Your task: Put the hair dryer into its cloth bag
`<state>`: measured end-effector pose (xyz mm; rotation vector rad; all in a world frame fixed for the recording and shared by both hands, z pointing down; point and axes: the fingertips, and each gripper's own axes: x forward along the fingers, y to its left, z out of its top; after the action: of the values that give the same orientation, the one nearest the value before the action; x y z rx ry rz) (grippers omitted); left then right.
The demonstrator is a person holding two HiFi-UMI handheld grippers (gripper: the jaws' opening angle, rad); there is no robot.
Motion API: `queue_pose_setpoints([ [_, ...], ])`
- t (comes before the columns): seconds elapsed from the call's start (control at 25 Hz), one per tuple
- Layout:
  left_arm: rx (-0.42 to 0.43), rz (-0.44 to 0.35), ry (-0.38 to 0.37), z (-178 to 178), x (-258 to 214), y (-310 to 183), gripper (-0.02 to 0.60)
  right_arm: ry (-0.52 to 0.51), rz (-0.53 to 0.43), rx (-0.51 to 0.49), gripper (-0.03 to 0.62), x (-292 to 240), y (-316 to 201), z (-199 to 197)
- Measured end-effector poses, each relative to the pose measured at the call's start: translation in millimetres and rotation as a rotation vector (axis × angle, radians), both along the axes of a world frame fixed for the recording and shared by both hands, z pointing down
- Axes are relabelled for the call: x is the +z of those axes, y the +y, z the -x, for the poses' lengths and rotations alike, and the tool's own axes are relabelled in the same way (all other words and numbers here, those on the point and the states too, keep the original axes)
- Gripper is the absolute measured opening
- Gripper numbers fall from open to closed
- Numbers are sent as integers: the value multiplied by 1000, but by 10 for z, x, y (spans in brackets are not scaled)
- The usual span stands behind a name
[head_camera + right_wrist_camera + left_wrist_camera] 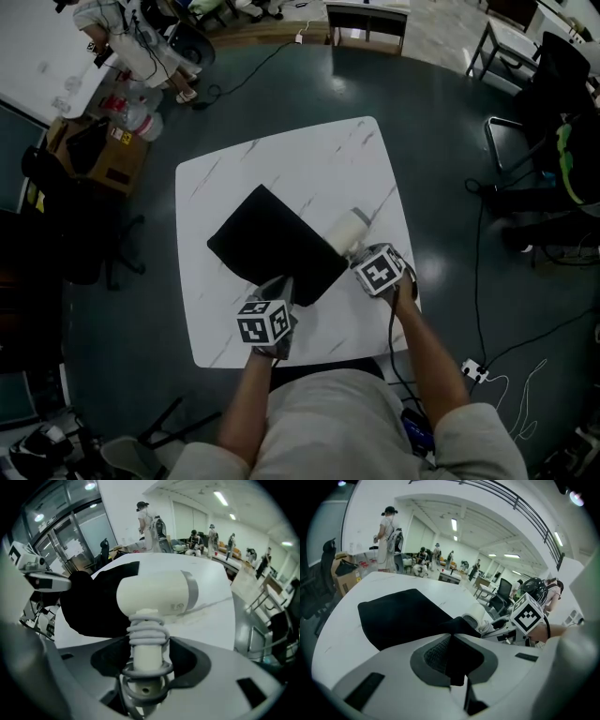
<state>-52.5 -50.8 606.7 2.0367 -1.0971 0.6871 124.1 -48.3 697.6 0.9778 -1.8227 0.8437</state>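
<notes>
A black cloth bag point(277, 244) lies flat on the white marble table point(281, 159). My left gripper point(281, 305) is shut on the bag's near edge point(457, 660), lifting it a little. A cream hair dryer point(157, 592) with its cord wound round the handle point(146, 644) is clamped by the handle in my right gripper point(361, 258). The dryer's body point(347, 230) sits just right of the bag's near-right edge, its rear grille point(471, 620) facing the bag. In the left gripper view the right gripper point(506, 625) is close by on the right.
The table's near edge point(281, 361) is just below both grippers. A power strip point(473, 371) and cables lie on the dark floor to the right. Chairs point(539, 103) stand at the right, cardboard boxes point(103, 155) and people at the far left.
</notes>
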Motion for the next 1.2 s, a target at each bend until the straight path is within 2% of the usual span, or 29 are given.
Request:
queue_pose_setpoints([
  [0.08,-7,4,0,20,5,-4,20,-12,-4,-7,255,-9,-9,-11],
  [0.32,-5,-4,-3,20,-30,-32,20,-73,-46,17,249,-129,218,-77],
  [0.52,0,-8,-5,20,-18,-30,20,-152,-97,-18,247,-439,543,-32],
  [0.68,30,-25,-29,10,-22,-10,20,-253,-14,-86,247,-637,978,129],
  [0.88,70,-61,-37,-6,-91,48,20,-298,88,-194,248,-629,1360,427],
  [1.0,91,-69,-10,-29,-169,90,20,-308,134,-235,249,-573,1420,620],
  [1.2,154,-105,-53,-15,-251,182,20,-300,166,-243,249,-497,1290,789],
])
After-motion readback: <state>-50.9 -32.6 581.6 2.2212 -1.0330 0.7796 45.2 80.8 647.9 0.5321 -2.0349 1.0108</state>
